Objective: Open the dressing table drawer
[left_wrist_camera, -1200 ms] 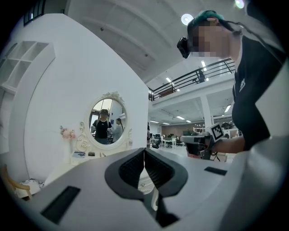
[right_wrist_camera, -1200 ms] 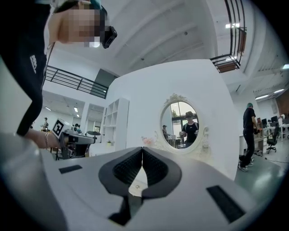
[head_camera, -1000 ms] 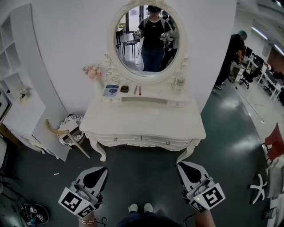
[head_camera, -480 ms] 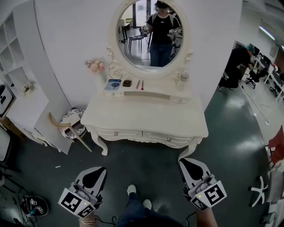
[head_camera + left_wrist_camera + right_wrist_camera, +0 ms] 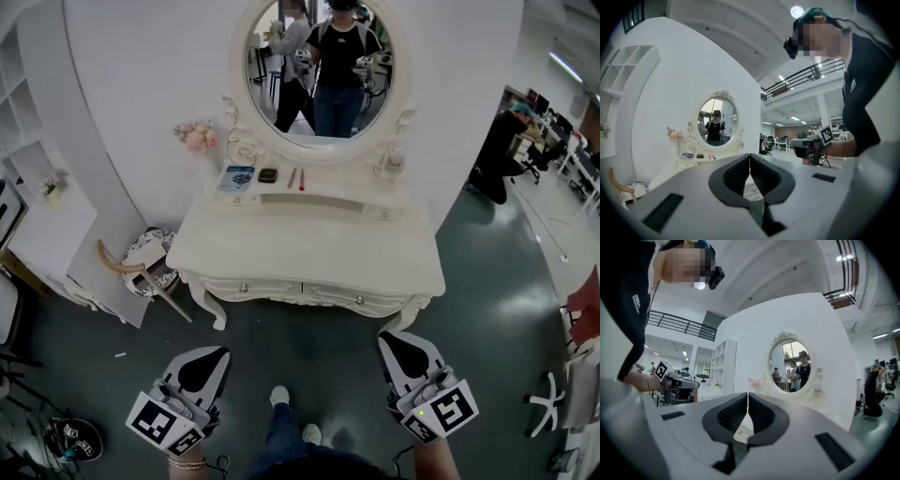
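Indoors, white dressing table (image 5: 309, 246) stands on dark floor (image 5: 309, 349).

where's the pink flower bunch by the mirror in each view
Head view: pink flower bunch upper left, just lower left of the oval white-framed mirror.
Left gripper view: the bunch left of centre, at the mirror's lower left.
Right gripper view: the bunch near centre, at the mirror's lower left.
Shared landmark: the mirror, in all three views.
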The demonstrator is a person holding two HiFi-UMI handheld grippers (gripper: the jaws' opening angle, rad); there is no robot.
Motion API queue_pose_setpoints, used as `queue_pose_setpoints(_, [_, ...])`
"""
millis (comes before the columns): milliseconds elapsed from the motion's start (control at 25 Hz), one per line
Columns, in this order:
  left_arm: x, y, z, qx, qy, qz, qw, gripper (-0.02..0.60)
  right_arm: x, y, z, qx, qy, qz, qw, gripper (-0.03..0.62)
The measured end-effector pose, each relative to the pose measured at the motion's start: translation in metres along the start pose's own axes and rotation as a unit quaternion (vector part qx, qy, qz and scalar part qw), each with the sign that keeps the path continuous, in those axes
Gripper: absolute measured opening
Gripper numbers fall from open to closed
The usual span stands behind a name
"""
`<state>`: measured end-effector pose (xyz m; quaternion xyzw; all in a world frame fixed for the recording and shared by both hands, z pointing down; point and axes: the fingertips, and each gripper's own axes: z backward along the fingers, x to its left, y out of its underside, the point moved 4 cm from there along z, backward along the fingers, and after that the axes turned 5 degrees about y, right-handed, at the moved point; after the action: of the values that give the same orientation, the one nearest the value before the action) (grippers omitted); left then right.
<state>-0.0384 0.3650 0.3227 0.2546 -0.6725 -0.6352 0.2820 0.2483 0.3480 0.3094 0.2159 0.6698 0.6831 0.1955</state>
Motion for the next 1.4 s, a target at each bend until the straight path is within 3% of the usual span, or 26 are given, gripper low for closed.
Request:
queue_pose_setpoints(520, [0.085,-0.013,-0.038,-0.002,-0.004,0.006,1.0,0.017,-0.021,-0.01,-0.096,-0.006,0.002,-0.005,1.0,0.02])
queue_pose_setpoints(1040, [0.153,-0.017,-0.063,0.005,0.024,0.009,0.9997,0.017,-0.017,-0.012,-0.163,0.002,0.008,-0.009,1.0,0.02])
queue_pose_setpoints(1400, [0.178,-0.01,-0.07,0.007,0.057,0.013,0.9983,0.017,-0.006,-0.004,-0.193,0.003,0.028,-0.016,0.999,0.02])
